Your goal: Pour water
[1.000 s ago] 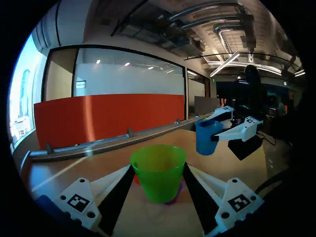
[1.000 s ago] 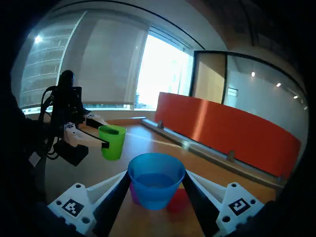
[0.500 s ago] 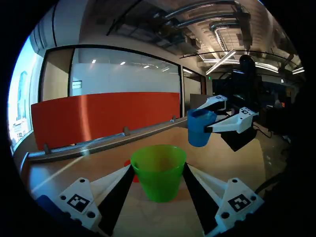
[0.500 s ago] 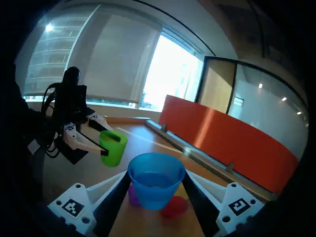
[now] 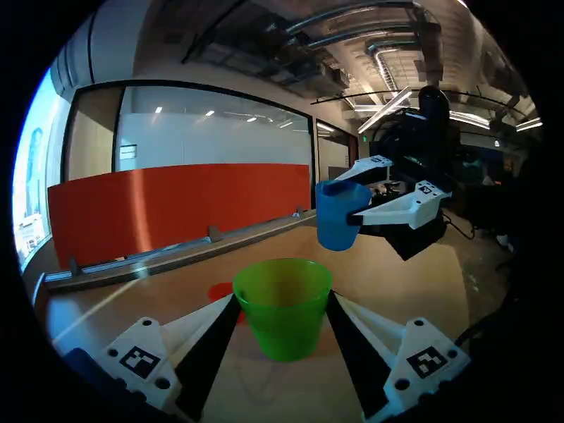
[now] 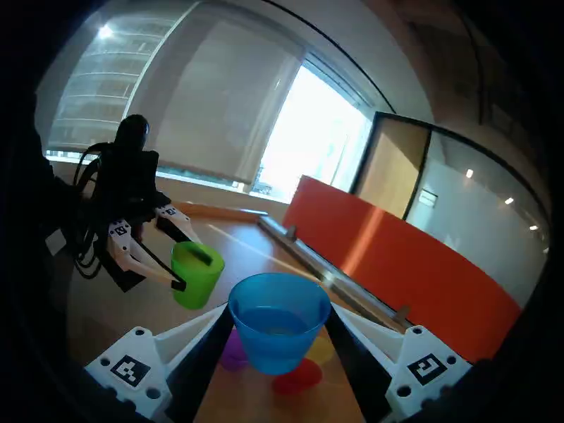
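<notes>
Beneath blue cup (image 6: 280,331), red cup (image 6: 296,376), purple cup (image 6: 231,350).

An open-plan office. A long wooden desk (image 5: 395,275) runs beside an orange divider (image 5: 176,204), with a glass-walled room (image 5: 211,137) behind it. Bare ducts (image 5: 381,56) and strip lights (image 5: 384,111) hang overhead. Tall windows (image 6: 310,134) carry roller blinds (image 6: 190,113).

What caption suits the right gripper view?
Right tongs hold a blue cup of water; left tongs hold a green cup nearby.
</notes>
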Available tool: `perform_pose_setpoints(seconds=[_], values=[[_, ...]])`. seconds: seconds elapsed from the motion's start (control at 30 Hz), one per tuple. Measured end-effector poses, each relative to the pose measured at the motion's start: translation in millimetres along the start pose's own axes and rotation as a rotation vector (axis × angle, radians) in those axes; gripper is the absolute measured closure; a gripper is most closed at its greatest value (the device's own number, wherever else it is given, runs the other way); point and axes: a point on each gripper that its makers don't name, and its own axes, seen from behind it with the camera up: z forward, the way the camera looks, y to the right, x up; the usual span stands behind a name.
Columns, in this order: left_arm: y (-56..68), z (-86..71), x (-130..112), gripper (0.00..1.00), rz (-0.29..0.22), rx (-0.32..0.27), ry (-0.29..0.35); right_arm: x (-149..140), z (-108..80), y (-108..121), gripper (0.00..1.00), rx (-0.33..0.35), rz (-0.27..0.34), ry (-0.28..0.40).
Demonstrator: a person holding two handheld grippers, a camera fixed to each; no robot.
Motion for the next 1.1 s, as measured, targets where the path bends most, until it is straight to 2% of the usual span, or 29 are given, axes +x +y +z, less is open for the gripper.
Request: perform_pose_setpoints(seconds=[0.57, 1.1], values=[[13.2, 5.0, -2, 0.15, 0.003, -0.033, 0.004, 16, 8.0, 3, 0.09, 0.02, -0.103, -0.007], [20.6, 10.3, -1, 0.15, -0.001, -0.053, 0.015, 31, 12.4, 6, 0.09, 0.018, -0.195, -0.008]])
